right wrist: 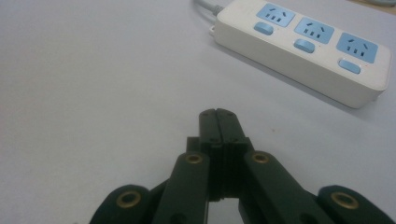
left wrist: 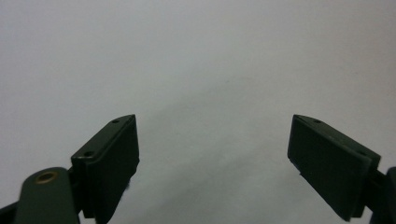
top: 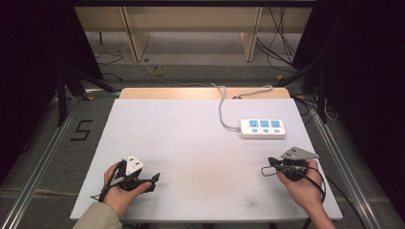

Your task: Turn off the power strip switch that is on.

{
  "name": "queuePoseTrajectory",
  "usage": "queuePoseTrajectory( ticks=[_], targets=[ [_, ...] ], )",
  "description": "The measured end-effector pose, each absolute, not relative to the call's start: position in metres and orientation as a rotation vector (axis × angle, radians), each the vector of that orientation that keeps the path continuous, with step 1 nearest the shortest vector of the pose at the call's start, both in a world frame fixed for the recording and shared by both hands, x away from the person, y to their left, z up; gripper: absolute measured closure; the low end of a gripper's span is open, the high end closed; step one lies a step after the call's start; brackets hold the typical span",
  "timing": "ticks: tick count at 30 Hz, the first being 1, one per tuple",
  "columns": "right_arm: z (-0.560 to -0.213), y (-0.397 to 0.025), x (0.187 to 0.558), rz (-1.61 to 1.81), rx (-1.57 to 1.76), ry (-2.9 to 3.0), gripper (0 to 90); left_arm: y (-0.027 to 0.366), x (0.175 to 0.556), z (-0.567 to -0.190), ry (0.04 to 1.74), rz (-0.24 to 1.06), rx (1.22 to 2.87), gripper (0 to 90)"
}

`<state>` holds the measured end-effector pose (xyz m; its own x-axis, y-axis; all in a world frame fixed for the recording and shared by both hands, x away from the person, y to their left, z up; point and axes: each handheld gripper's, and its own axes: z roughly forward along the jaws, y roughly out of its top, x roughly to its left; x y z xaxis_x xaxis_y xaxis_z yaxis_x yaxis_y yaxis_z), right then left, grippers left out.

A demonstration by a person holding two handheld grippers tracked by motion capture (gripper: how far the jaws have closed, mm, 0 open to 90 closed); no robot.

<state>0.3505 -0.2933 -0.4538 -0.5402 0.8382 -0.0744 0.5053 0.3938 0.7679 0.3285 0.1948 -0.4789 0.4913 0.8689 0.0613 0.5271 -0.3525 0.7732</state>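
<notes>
A white power strip (top: 262,128) with three blue sockets and three blue switches lies flat at the back right of the white table (top: 191,138); its grey cable (top: 222,107) runs off the far edge. The strip (right wrist: 303,49) sits ahead and to the right of my right gripper (right wrist: 217,114), whose jaws are pressed together with nothing between them. That gripper (top: 265,170) rests near the table's front right, pointing left. My left gripper (top: 154,181) lies at the front left, pointing right. Its jaws (left wrist: 215,154) stand wide apart over bare tabletop.
A wooden board (top: 200,93) borders the table's far edge. Beyond it are loose cables on the floor (top: 157,70) and wooden furniture legs (top: 136,38). Metal rails (top: 43,162) run along both sides of the table.
</notes>
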Motion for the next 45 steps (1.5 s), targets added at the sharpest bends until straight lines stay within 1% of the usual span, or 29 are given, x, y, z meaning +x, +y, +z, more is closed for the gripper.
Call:
queuePoseTrajectory(
  ticks=[45],
  targets=[
    [-0.448, -0.304, 0.379, 0.898, 1.231, 2.145, 90.0, 0.194, 0.328, -0.477, 1.143, 0.644, 2.032, 15.8]
  ],
)
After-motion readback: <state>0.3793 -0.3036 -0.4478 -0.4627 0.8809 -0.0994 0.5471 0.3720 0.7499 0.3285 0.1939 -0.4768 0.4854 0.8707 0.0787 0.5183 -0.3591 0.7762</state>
